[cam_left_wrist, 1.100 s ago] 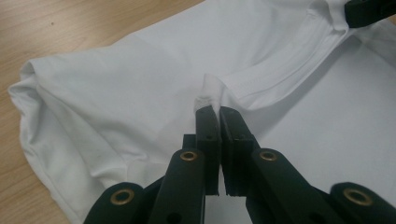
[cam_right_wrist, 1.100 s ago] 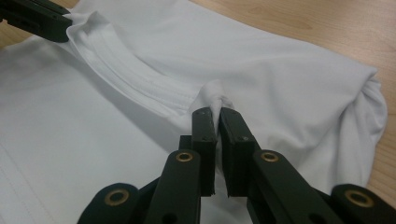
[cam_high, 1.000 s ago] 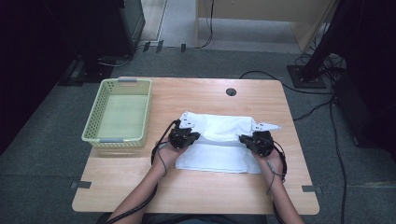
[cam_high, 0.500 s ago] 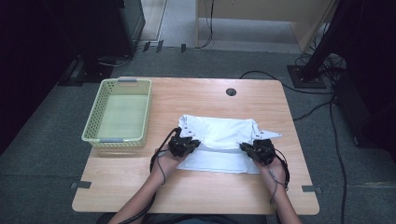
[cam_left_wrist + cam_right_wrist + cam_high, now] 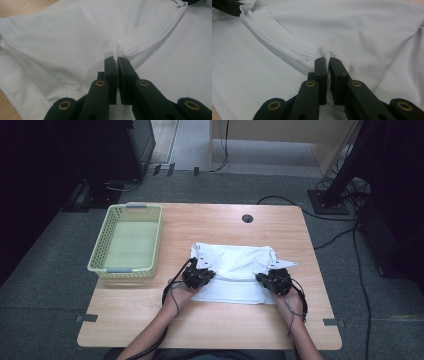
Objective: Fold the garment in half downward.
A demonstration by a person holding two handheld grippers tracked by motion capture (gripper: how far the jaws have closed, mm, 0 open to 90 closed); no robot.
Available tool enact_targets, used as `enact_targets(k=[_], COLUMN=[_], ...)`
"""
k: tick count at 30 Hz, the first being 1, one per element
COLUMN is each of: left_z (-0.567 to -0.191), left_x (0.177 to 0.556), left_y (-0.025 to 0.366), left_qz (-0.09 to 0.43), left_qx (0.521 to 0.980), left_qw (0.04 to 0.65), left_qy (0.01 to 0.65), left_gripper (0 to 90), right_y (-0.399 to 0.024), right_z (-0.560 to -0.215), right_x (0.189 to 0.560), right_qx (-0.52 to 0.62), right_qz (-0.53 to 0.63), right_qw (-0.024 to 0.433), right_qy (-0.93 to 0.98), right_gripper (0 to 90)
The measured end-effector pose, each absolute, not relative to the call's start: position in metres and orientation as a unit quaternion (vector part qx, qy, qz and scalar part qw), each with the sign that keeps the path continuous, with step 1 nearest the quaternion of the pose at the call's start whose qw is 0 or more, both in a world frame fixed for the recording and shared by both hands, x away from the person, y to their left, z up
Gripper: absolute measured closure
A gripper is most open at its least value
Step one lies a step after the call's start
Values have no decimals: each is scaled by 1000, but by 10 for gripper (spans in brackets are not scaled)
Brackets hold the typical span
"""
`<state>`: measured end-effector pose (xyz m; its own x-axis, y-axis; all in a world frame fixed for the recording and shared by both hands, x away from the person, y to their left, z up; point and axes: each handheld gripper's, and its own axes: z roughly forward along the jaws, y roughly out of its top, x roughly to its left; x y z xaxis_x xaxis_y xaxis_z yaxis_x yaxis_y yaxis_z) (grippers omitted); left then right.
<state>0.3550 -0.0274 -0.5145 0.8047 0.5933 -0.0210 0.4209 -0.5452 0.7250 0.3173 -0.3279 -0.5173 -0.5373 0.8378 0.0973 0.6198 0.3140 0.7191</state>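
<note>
In the high view a white garment (image 5: pixel 239 272) lies partly folded at the centre right of the wooden table (image 5: pixel 210 325); its far edge is doubled toward the near side, and a pointed corner sticks out at its right end; what kind of garment it is cannot be made out at this size. The left gripper (image 5: pixel 206 274) sits at the cloth's left side, just below the middle of the frame; the right gripper (image 5: pixel 262 279) sits at the cloth's right side; both forearms enter from the bottom edge and are cut off there, and the hands hide most of each tool.

In the left gripper view the jaws are pressed together on a small bunched fold of the white garment (image 5: pixel 62 37) at the centre of the frame; a stitched hem band runs from the pinch to the upper right corner, where a dark shape is cropped by the edge; bare wood shows in the upper left and lower left corners.

In the right gripper view the jaws are likewise clamped on a pinch of the white garment (image 5: pixel 362 27) at mid-frame; the hem runs to the upper left corner, where a black part, cut off, holds the cloth.

A pale green basket (image 5: pixel 100 251) stands at the table's left, apart from the cloth; a round dark grommet (image 5: pixel 247 218) sits near the far edge.
</note>
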Motion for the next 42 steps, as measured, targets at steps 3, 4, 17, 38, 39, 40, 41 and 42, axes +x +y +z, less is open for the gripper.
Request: enact_targets(k=[3, 4, 17, 38, 39, 40, 41, 42], left_z=[-515, -515, -516, -495, -494, -493, -493, -494], left_x=[361, 363, 393, 405, 403, 402, 400, 399], left_y=[-27, -27, -27, -28, -27, -25, -24, -24], left_qz=[112, 111, 107, 111, 109, 104, 101, 98], left_qx=[870, 869, 861, 853, 852, 851, 850, 851], left_qw=[381, 382, 387, 407, 410, 413, 414, 415], left_qy=[293, 293, 312, 308, 308, 307, 308, 308], left_gripper=[881, 881, 877, 888, 888, 888, 887, 887], right_y=[-330, -330, -332, -335, -336, -336, -337, -337], right_z=[-518, -518, -518, -505, -504, -503, -503, -502], right_x=[323, 326, 357, 367, 365, 363, 361, 359], right_qx=[459, 462, 470, 464, 461, 460, 458, 458], right_qz=[371, 372, 375, 388, 391, 394, 396, 397], right_qw=[146, 145, 144, 153, 151, 149, 149, 147], right_qy=[794, 792, 786, 782, 782, 782, 782, 782], right_gripper=[859, 858, 856, 861, 861, 861, 861, 861])
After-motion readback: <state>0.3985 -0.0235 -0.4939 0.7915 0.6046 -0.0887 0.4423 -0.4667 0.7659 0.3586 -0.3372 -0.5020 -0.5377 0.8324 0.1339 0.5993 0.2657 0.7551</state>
